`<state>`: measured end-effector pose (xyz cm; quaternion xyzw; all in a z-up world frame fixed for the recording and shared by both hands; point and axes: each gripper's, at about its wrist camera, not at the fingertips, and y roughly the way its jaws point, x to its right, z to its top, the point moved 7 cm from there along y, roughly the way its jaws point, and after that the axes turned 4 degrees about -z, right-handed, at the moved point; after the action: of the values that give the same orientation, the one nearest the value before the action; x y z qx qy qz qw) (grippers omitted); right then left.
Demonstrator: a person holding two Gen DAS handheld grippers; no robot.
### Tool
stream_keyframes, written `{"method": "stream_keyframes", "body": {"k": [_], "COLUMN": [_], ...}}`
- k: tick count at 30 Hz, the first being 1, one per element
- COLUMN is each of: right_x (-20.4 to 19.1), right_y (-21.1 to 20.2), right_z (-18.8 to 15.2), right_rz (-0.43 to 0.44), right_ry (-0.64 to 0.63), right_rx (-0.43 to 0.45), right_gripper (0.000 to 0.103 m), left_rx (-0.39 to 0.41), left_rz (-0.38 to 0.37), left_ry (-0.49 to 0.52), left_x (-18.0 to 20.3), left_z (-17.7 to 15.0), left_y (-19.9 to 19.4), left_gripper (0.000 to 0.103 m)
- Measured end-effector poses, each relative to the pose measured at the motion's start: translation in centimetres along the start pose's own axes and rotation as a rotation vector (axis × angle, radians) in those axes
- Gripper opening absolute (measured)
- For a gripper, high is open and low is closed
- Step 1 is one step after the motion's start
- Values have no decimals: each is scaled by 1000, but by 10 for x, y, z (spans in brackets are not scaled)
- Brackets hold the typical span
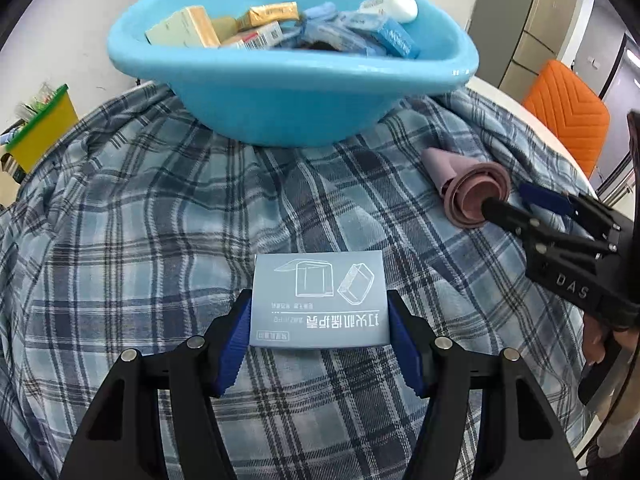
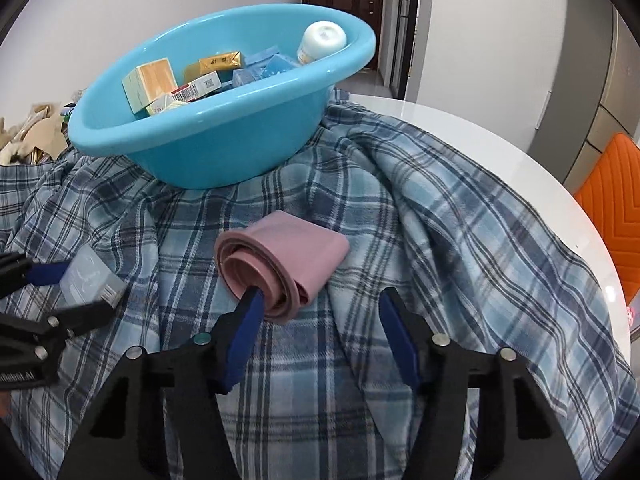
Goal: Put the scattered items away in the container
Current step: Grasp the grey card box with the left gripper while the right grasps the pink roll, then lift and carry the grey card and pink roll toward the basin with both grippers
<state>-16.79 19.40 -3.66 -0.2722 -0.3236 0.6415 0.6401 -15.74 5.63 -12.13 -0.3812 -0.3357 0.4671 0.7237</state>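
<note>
A blue plastic basin [image 1: 304, 96] stands at the far side of the plaid cloth, holding several small boxes and a white bottle [image 1: 400, 5]; it also shows in the right wrist view [image 2: 216, 148]. My left gripper [image 1: 320, 316] has its blue pads against both sides of a flat grey box [image 1: 320, 300] resting on the cloth. A rolled pink cloth [image 2: 280, 268] lies to the right. My right gripper [image 2: 320, 308] is open, its left finger touching the roll's near end, its right finger off to the side.
A blue plaid cloth [image 1: 140, 220] covers a white round table [image 2: 480, 140]. An orange chair [image 1: 568, 116] stands at the right. A yellow and green bin [image 1: 44, 132] stands at the left.
</note>
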Motion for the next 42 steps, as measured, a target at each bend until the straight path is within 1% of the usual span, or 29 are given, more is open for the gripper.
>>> {"method": "stream_keyframes", "body": {"k": [2, 7, 9, 10, 11, 12, 14, 17, 20, 23, 25, 28, 32, 35, 39, 42], "right_x": [0, 2, 3, 3, 2, 2, 3, 7, 9, 6, 2, -5, -12, -15, -20, -24], "right_y": [3, 14, 15, 15, 14, 13, 9, 0, -14, -30, -42, -63, -90, -108, -123, -122], "right_z": [2, 2, 3, 3, 4, 4, 3, -2, -9, -20, -28, -39, -53, -60, -72, -82], "right_rz": [10, 6, 27, 41, 61, 81, 77, 120, 118, 130, 148, 175, 184, 183, 167, 148], "right_ry": [11, 43, 78, 89, 94, 102, 112, 154, 150, 148, 151, 148, 148, 170, 189, 195], "right_rx": [-4, -20, -15, -13, -4, -1, 3, 8, 29, 42, 47, 67, 107, 141, 164, 151], "right_gripper": [59, 59, 59, 55, 37, 30, 26, 24, 23, 23, 23, 23, 23, 23, 23, 23], "left_rx": [-13, -7, -5, -3, 3, 15, 41, 78, 115, 156, 180, 221, 258, 292, 292, 283], "left_rz": [14, 32, 41, 46, 49, 50, 50, 49, 38, 58, 77, 96, 70, 70, 80, 93], "left_ry": [-6, -6, 7, 17, 26, 28, 19, 3, -14, -13, -11, -44, -86, -108, -108, -106], "left_x": [-3, -5, -4, -2, -2, -2, -4, -6, -6, -4, -3, 0, 6, 9, 11, 10], "left_z": [-3, 0, 0, -1, -2, -1, 1, 3, 4, -1, -8, -25, -46, -59, -73, -80], "left_y": [3, 8, 8, 8, 8, 6, 1, -11, -26, -42, -52, -65, -81, -92, -98, -98], "left_gripper": [66, 69, 70, 69, 66, 66, 65, 65, 65, 65, 65, 65, 65, 65, 65, 65]}}
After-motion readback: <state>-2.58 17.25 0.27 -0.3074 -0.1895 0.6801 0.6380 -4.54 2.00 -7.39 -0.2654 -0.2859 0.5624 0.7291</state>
